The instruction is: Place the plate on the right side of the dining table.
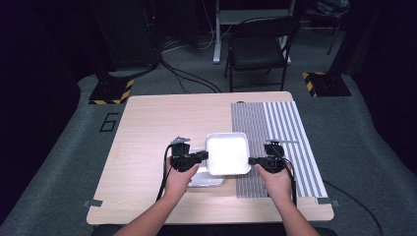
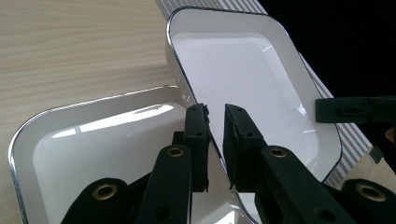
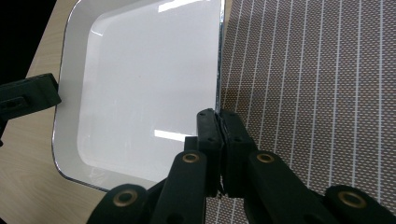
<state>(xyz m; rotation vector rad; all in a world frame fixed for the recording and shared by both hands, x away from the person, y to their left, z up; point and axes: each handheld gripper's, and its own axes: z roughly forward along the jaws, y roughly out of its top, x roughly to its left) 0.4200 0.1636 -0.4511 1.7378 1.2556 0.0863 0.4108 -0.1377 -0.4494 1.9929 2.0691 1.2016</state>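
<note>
Top tray [image 1: 227, 153]: It was white, shiny and square with round corners. It sat in the middle of the high view, held up between the two grippers.
Bottom tray [image 1: 206, 182]: It lay flat on the table [image 1: 147, 132], just below and left of the top tray. In the left gripper view it was at the lower left [image 2: 93, 154], partly under the top tray [image 2: 243, 74].
Left gripper [image 1: 196, 157]: Its jaws were pinched on the left rim of the top tray. The rim ran between them in the left gripper view [image 2: 215, 126].
Right gripper [image 1: 255, 161]: Its jaws were pressed together on the right rim, seen in the right gripper view [image 3: 218, 128].
How it may handle: The tray [image 3: 140, 84] looked hard and stiff, so it should not bend. It looked smooth and slippery, and it might chip if dropped. It was probably not very heavy.
Where to hold: The thin rims on two opposite sides looked best, one gripper on each, so it stays level.
Edges: The bottom tray's rim was close under the top one, so they could bump.
Mat [image 1: 275, 142]: The striped mat lay at the right of the table, under the tray's right side.
Room: The upper part of the table looked bare, with lots of space.
</note>
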